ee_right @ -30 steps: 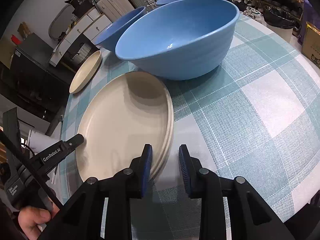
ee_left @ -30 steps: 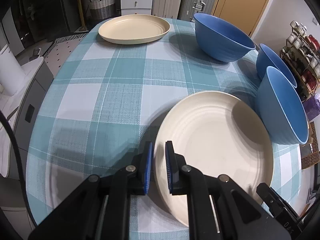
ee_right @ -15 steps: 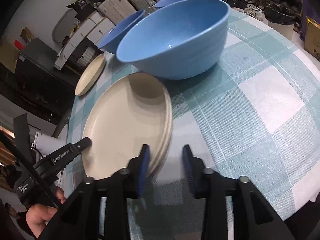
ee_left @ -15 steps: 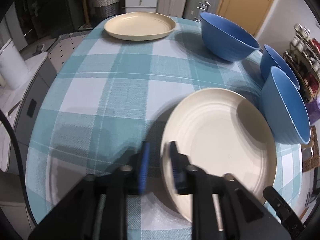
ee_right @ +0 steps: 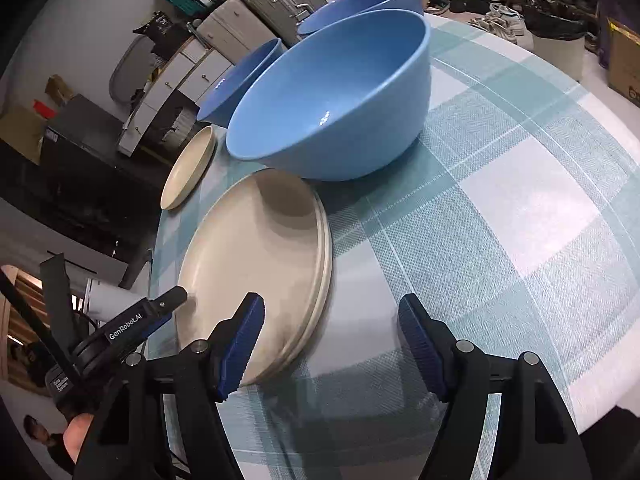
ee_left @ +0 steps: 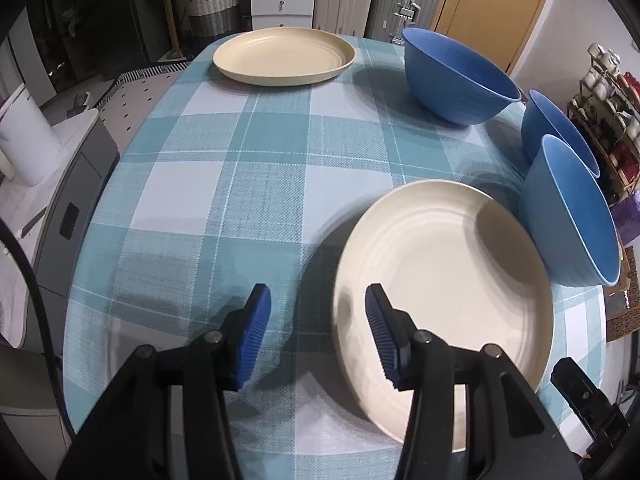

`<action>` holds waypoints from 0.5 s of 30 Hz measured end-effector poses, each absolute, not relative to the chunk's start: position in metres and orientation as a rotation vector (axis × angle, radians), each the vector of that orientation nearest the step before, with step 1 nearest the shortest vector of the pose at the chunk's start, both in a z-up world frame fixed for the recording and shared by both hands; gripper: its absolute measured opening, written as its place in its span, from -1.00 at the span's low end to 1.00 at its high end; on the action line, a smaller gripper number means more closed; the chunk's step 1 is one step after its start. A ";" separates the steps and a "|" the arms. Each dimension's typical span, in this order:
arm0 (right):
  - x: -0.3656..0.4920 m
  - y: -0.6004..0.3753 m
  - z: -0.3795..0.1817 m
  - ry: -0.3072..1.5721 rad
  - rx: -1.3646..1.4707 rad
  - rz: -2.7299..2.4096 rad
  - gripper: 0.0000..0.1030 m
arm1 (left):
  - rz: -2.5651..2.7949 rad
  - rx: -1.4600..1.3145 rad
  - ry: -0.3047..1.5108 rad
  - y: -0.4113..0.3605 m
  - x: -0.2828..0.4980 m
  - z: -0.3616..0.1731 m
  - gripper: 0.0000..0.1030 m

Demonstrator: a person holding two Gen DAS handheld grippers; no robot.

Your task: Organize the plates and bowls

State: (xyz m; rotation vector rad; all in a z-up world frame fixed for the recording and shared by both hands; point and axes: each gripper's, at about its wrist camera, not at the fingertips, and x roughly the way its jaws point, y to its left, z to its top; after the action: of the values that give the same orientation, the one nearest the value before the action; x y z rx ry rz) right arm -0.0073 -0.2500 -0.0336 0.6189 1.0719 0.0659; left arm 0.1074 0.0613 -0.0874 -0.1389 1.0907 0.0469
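Both grippers just opened – left gripper [ee_left: 318,334] and right gripper [ee_right: 330,346] are seen spread around the stacked plates' [ee_right: 256,264] rim, nothing gripped.

Even, fairly bright light from overhead — soft shadows pool on the checked tablecloth [ee_left: 224,184] at lower centre. Fisheye bending curves the edges; corners go black. A small glare spot glints inside the blue bowl [ee_right: 332,116] — foreground slightly smeared.

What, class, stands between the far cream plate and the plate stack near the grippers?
Nothing visible does. Only bare checked tablecloth lies between the far plate and the near stack. The three blue bowls sit off to the right of that path.
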 end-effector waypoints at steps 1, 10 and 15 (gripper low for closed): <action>-0.005 -0.251 -0.035 1.074 0.620 0.063 0.38 | 0.046 -0.144 1.091 0.062 0.108 -0.087 -0.05; 0.014 -0.248 -0.051 1.107 0.661 0.078 0.38 | 0.006 -0.197 1.120 0.060 0.117 -0.099 -0.05; 0.021 -0.239 -0.053 1.102 0.644 0.090 0.29 | -0.012 -0.252 1.127 0.062 0.121 -0.106 -0.05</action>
State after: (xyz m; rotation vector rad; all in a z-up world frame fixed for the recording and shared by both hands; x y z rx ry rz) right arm 0.0212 -0.2395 -0.0529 0.6445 1.1020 0.0900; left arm 0.1206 0.0620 -0.1056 -0.2518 1.1266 -0.0117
